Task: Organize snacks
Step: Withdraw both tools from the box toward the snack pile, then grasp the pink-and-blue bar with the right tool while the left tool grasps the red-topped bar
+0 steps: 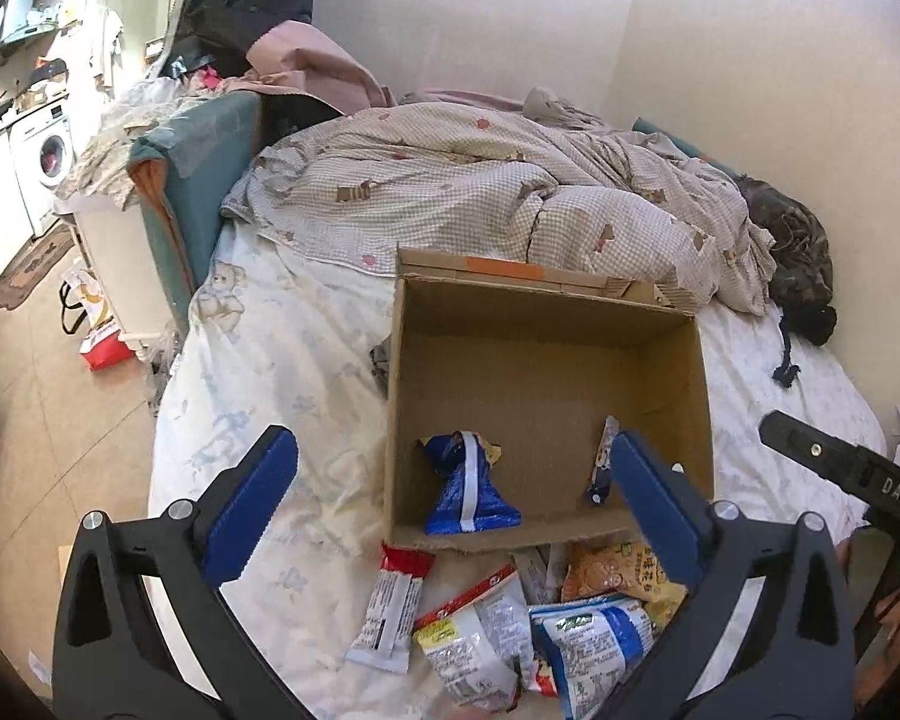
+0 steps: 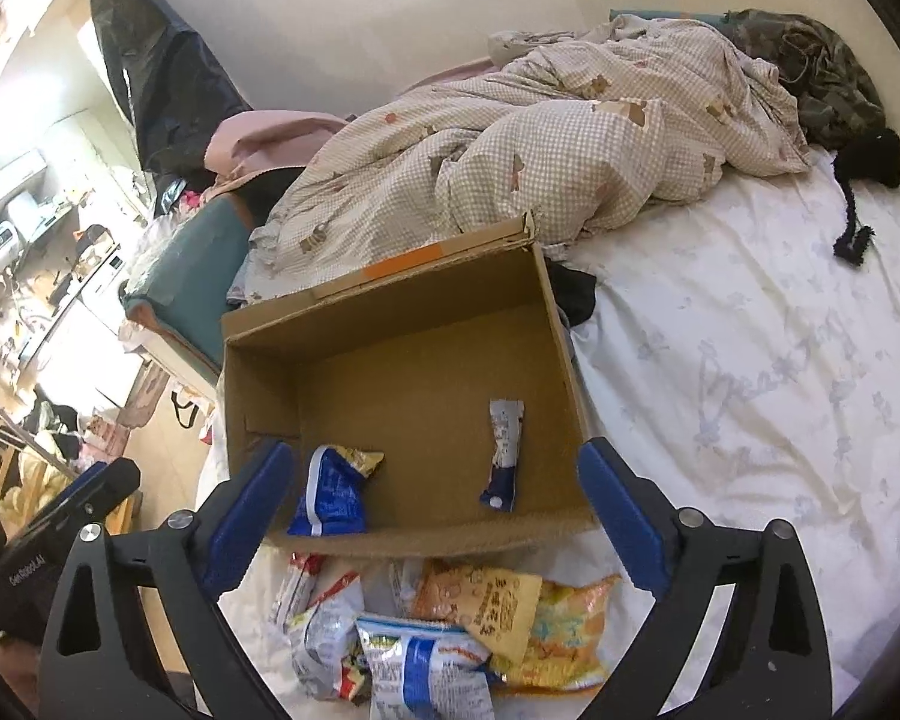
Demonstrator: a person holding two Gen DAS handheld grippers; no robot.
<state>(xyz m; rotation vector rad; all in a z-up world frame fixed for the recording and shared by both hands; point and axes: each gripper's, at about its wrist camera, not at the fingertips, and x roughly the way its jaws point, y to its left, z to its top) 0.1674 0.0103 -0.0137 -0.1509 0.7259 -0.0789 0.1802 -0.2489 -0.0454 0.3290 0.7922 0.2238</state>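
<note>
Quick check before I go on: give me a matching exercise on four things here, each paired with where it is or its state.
Things:
1. blue snack bag
2. slim white-and-blue packet
3. orange snack bag
4. left hand-held gripper

Places or states:
A. on the bedsheet, outside the cardboard box
B. inside the box, right side
C. open, holding nothing
D. inside the box, near-left corner

Pairs: 1-D, 2-B, 3-A, 4-C

A rumpled checked duvet (image 1: 480, 192) lies across the far bed (image 2: 750, 330); a washing machine (image 1: 45, 156) stands far left, a camouflage garment (image 2: 822, 78) far right.
</note>
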